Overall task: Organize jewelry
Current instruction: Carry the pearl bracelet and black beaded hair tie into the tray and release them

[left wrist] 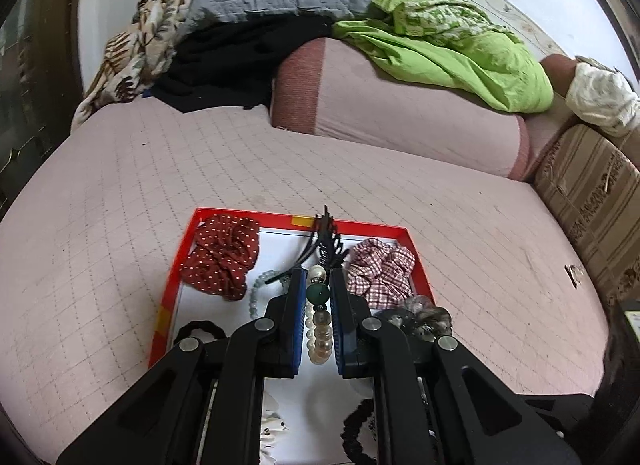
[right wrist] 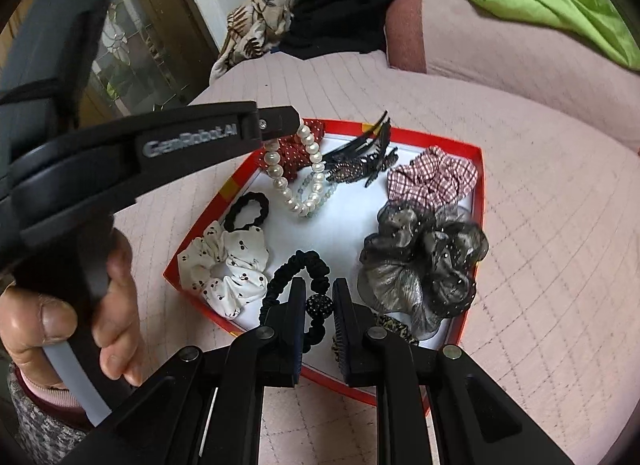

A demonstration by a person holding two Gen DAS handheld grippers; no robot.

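Jewelry and hair pieces lie in a red-rimmed tray point(right wrist: 478, 201) with a white floor, set on the pink quilted bed point(left wrist: 120, 193).

Left to right in the right wrist view:
- Left gripper point(right wrist: 294, 121): jaws clamped on the pearl bracelet point(right wrist: 298, 169), which hangs as a loop over the tray's far-left part. Left wrist view shows a dark green bead point(left wrist: 318, 292) of the strand sitting between the blue pads. Whether the bottom of the loop touches the tray floor, cannot tell.
- White cherry-print scrunchie point(right wrist: 228, 269) and small black hair tie point(right wrist: 246, 211): resting at the tray's left side.
- Black hair claw point(right wrist: 360, 161): at the far rim, just beside the hanging pearls.
- Right gripper point(right wrist: 318, 305): jaws closed on the black beaded hair tie point(right wrist: 296, 273), pinching its studded ball, near the front rim.
- Checked scrunchie point(right wrist: 434, 181) and grey organza scrunchie point(right wrist: 424, 265): right side.

Step in hand, judged: both pieces being set down or shifted inside the tray.

Technique notes:
1. Bring the pearls down onto bare white floor, clear of the claw's teeth, before releasing, so the strand cannot snag.
2. Keep the 2 grippers well apart.
3. Let go only once each piece rests on the floor.
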